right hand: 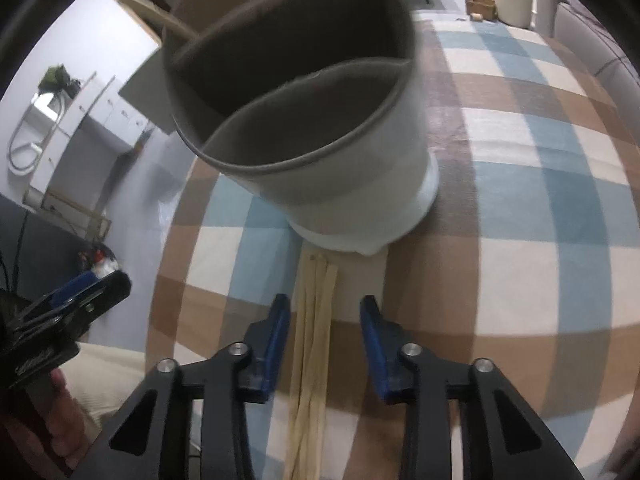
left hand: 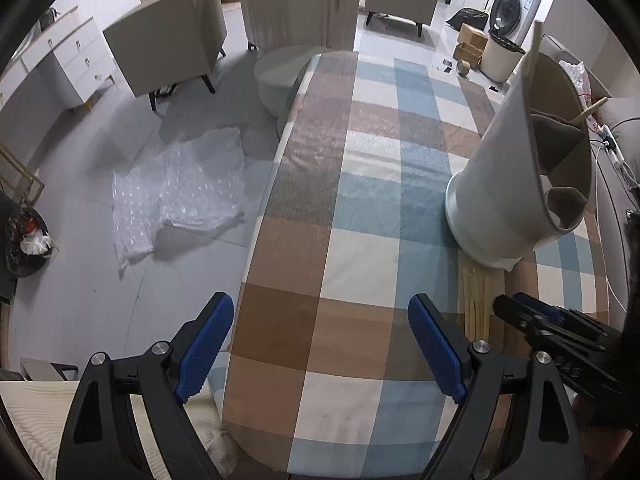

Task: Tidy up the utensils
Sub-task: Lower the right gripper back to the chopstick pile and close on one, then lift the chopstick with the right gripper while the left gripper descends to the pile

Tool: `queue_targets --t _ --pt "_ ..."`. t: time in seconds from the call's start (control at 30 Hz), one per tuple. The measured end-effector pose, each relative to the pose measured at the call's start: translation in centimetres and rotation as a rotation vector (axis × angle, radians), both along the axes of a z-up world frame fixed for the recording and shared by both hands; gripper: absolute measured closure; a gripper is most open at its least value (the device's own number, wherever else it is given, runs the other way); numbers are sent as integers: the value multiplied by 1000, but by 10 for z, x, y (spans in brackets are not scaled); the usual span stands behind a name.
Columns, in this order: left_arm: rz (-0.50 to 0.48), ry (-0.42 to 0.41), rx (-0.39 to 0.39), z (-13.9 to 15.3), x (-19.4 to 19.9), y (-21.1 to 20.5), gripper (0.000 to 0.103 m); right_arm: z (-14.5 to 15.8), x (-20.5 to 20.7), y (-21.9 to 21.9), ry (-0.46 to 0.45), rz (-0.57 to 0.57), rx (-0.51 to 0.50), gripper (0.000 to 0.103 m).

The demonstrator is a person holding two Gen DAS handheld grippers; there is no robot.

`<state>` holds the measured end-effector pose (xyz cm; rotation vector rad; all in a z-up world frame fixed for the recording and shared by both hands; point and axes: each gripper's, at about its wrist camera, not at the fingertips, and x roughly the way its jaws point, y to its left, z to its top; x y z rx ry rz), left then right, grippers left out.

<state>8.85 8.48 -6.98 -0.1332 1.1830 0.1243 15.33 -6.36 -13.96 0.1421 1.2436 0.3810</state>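
A white utensil holder (left hand: 500, 184) with inner dividers stands on the chequered tablecloth (left hand: 360, 200), and wooden handles (left hand: 592, 108) stick out of it. A bundle of pale wooden chopsticks (right hand: 314, 320) lies flat just in front of the holder (right hand: 340, 160). My right gripper (right hand: 325, 302) straddles the chopsticks with a gap on each side of them, so its pads are not pressing. In the left wrist view it (left hand: 520, 308) shows beside the chopsticks (left hand: 476, 304). My left gripper (left hand: 320, 304) hangs wide open over the table's left edge with nothing between its fingers.
The table's left edge (left hand: 260, 240) drops to a grey floor with bubble wrap (left hand: 180, 192) on it. Grey armchairs (left hand: 168, 40), a round stool (left hand: 280, 76), a washing machine (left hand: 516, 8) and a bin (left hand: 500, 56) stand beyond. A cream cushion (left hand: 32, 412) lies near left.
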Motion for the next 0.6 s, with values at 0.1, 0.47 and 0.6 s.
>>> queue_targets --t 0.1,0.47,0.6 --pt "5 7 -10 -2 3 4 17 -10 5 8 15 17 -55 74" --pt "24 44 -60 -10 11 13 17 -13 6 11 -6 -5 -36 97" --pt "4 54 -59 -13 11 7 17 -2 -1 -4 -40 -39 8 97"
